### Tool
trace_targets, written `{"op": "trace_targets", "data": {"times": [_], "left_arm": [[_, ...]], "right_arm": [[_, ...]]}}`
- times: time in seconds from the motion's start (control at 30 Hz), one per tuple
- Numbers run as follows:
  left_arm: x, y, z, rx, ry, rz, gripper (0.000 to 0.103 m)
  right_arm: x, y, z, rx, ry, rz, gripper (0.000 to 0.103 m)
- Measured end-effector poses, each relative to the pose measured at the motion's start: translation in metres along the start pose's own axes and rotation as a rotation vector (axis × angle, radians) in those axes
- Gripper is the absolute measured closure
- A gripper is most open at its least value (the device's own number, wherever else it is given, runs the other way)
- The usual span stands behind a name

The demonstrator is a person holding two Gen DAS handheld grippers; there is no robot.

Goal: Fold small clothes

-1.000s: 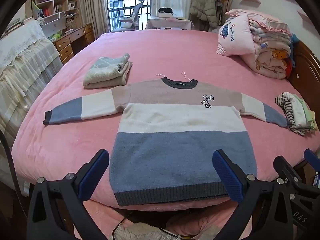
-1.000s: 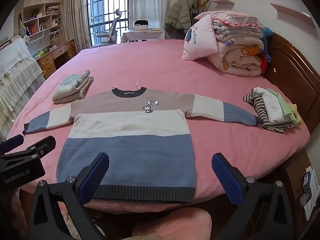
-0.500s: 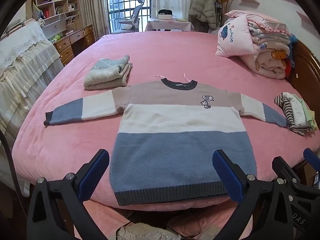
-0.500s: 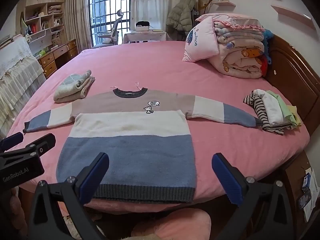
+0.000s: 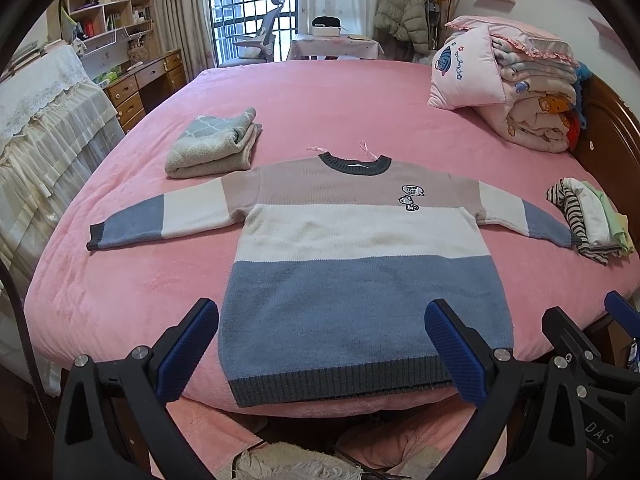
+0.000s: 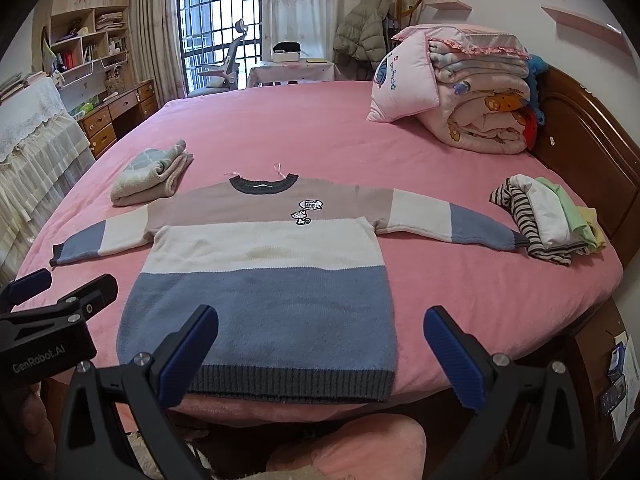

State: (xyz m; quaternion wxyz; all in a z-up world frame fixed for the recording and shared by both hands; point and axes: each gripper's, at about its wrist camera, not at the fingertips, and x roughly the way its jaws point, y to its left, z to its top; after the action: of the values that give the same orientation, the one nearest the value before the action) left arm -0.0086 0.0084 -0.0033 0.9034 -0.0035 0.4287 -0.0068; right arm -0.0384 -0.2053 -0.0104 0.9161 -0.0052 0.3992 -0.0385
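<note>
A striped knit sweater (image 5: 360, 248) in mauve, white and blue bands lies flat and face up on the pink bed (image 5: 320, 92), sleeves spread, dark hem at the near edge. It also shows in the right wrist view (image 6: 264, 264). My left gripper (image 5: 320, 344) is open and empty, hovering above the hem. My right gripper (image 6: 320, 352) is open and empty, above the hem's right part. The right gripper's body (image 5: 592, 360) shows at the left view's right edge; the left gripper's body (image 6: 52, 336) shows at the right view's left edge.
A folded grey-green sweater (image 5: 212, 148) lies beyond the left sleeve. A small stack of folded clothes (image 5: 592, 220) sits by the right cuff. Pillow and rolled quilts (image 5: 516, 92) are at the headboard (image 5: 612, 152). A dresser (image 5: 140, 88) stands left.
Both grippers have risen or tilted very slightly; the view barely shifts. The sweater has not moved and both grippers stay open.
</note>
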Motion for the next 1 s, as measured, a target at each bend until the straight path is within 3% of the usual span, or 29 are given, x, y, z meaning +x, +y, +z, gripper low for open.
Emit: {"op": "trace_targets", "data": {"times": [1.0], "left_arm": [[-0.009, 0.005, -0.007, 0.017, -0.011, 0.008, 0.001]], "right_arm": [[0.001, 0.01, -0.008, 0.039, 0.028, 0.014, 0.0]]}}
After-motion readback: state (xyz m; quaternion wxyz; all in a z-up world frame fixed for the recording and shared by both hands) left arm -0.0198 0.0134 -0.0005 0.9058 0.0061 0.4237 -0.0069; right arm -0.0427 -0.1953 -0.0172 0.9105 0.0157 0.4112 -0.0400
